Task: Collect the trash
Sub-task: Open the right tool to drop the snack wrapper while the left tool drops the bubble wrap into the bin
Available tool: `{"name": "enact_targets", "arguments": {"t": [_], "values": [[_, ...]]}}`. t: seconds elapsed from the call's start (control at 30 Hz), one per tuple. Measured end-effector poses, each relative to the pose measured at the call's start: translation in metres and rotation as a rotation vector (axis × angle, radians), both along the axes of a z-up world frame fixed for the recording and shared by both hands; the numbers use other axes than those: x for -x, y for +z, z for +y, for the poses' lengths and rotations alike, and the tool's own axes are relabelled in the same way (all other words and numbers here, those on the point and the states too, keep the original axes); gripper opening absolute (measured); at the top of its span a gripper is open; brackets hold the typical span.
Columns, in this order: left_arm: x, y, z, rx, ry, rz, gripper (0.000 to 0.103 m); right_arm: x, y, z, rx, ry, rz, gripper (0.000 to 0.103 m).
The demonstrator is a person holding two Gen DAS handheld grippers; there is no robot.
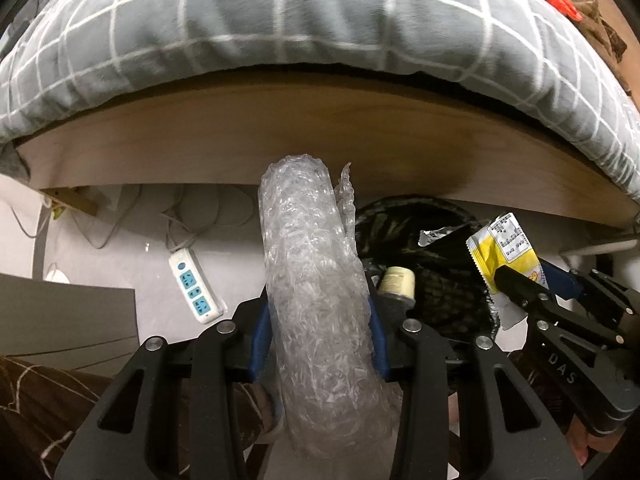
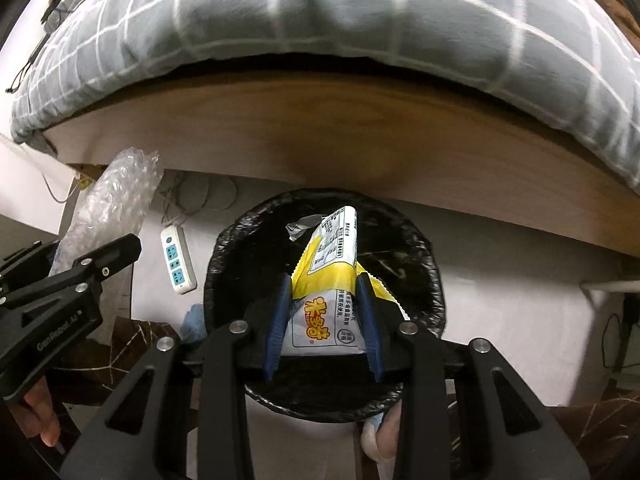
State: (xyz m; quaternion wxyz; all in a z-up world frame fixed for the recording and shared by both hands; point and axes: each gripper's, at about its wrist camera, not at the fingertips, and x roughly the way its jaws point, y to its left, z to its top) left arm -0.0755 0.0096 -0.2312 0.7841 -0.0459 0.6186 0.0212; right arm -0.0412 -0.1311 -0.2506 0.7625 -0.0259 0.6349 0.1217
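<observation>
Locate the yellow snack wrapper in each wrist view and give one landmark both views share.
Left wrist: yellow snack wrapper at right edge, held in the right gripper.
Right wrist: centre, between the jaws, over the black-lined bin.
Shared landmark: white power strip on the floor.

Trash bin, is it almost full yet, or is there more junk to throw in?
Some is in: a small jar already lies in the black-lined trash bin. In hand: the right gripper holds a yellow snack wrapper above the bin's opening, and the left gripper clamps a bubble wrap roll beside it. Left: dropping both in.
</observation>
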Motion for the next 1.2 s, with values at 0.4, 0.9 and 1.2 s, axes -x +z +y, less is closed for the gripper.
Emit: {"name": "enact_targets", "arguments": {"t": [0.4,0.9,1.2], "values": [[0.01,-0.004,0.017,-0.007,0.035,0.015,0.039,0.0,-0.008,0.02,0.025,0.035,-0.004,0.058],[-0.001,-0.003,-0.009,0.006,-0.011,-0.002,0.039,0.0,0.018,-0.018,0.067,-0.06,-0.137,0.095],[-0.012,-0.007,-0.057,0.011,-0.095,0.003,0.039,0.009,0.022,-0.063,0.099,-0.132,-0.149,0.095]]}}
